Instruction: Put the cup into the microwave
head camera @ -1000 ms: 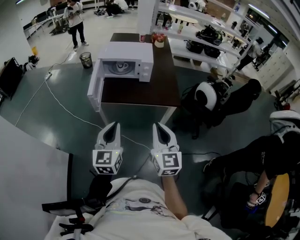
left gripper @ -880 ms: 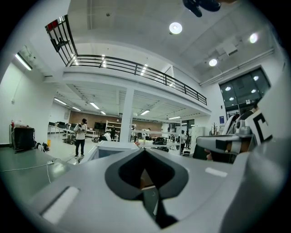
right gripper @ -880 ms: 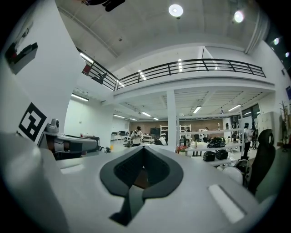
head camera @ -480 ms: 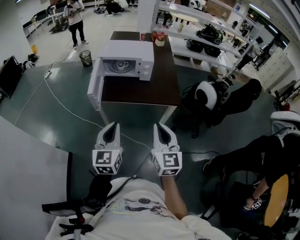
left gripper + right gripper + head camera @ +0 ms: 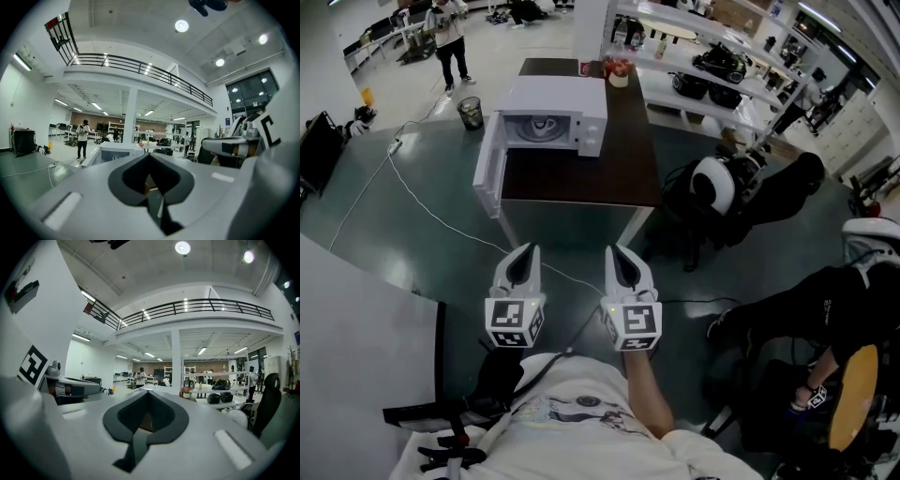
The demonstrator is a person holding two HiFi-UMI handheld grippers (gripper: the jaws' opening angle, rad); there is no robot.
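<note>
A white microwave (image 5: pixel 553 117) stands on a dark table (image 5: pixel 623 169) ahead, its door (image 5: pixel 487 173) swung open to the left. A small white cup (image 5: pixel 546 124) sits inside the cavity on the turntable. Both grippers hang side by side close to my body, well short of the table. My left gripper (image 5: pixel 525 253) is shut and holds nothing. My right gripper (image 5: pixel 618 252) is shut and empty too. In the left gripper view the closed left gripper (image 5: pixel 149 155) points level at the microwave (image 5: pixel 114 151). The right gripper view shows the right gripper (image 5: pixel 149 393) closed on nothing.
A red can (image 5: pixel 585 68) and a small flower pot (image 5: pixel 619 79) stand at the table's far end. White shelves (image 5: pixel 712 80) run to the right. A black chair with a white helmet (image 5: pixel 712 192) stands right of the table. A cable (image 5: pixel 422 211) crosses the floor, near a bin (image 5: pixel 471 114).
</note>
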